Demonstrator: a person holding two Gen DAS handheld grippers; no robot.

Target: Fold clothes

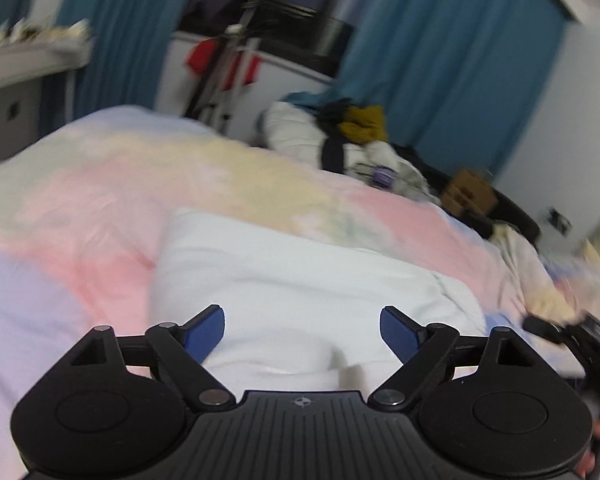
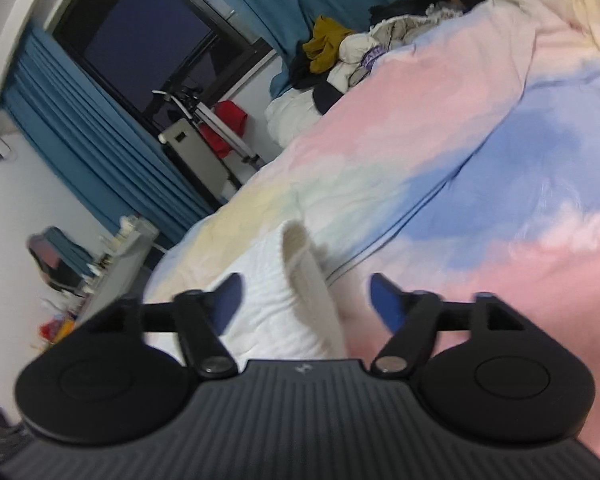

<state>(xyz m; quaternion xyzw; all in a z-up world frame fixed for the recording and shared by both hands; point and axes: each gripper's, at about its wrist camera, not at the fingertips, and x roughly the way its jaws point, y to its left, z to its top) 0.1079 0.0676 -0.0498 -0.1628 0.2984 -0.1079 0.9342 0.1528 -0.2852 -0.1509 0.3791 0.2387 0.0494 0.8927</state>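
A white garment (image 1: 300, 280) lies folded on the pastel pink, yellow and blue bedcover (image 1: 100, 184). My left gripper (image 1: 302, 330) is open just above its near part, blue pads wide apart, holding nothing. In the right wrist view the same white garment (image 2: 272, 300) shows with a cream cuff or edge (image 2: 304, 264) sticking up. My right gripper (image 2: 304, 300) is open over it, jaws either side of the cream edge, not closed on it. The right gripper's body also shows at the right edge of the left wrist view (image 1: 580, 340).
A pile of clothes (image 1: 352, 140) in white, mustard and dark colours sits at the bed's far side, also in the right wrist view (image 2: 340, 52). Blue curtains (image 1: 440, 60), a dark window, a drying rack with red cloth (image 1: 224, 64), a cardboard box (image 1: 468, 192) and a shelf (image 1: 28, 56) surround the bed.
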